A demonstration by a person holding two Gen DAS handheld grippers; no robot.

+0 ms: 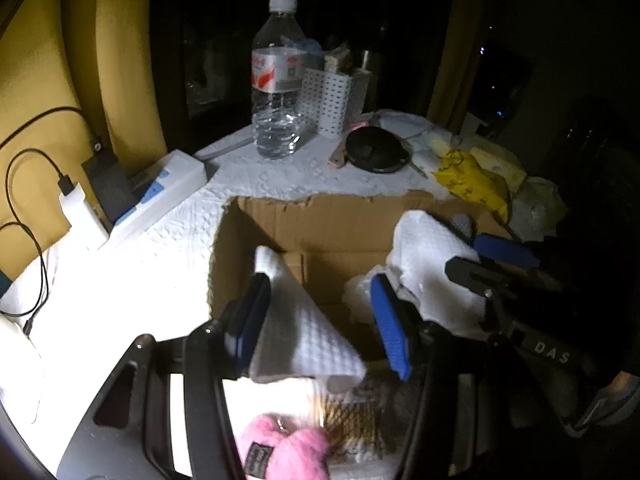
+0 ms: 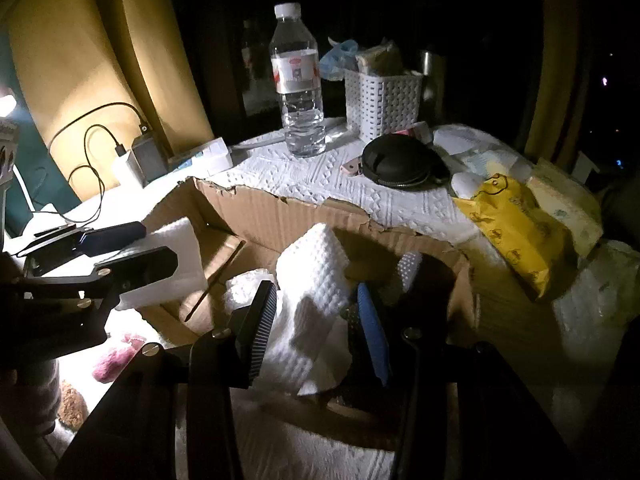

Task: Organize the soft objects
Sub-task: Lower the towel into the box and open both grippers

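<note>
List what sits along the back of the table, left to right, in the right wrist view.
White charger → water bottle → white basket → black round case → yellow packet.

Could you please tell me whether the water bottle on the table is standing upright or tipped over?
Upright. The water bottle stands on its base on the white table cover, white cap on top, beside the white basket.

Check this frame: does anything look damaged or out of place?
Yes. The cardboard box has a ragged, torn top edge along its far wall, as if the flaps were ripped off. A pink fluffy item lies outside the box, near its front. The water bottle stands upright; nothing looks spilled.
</note>
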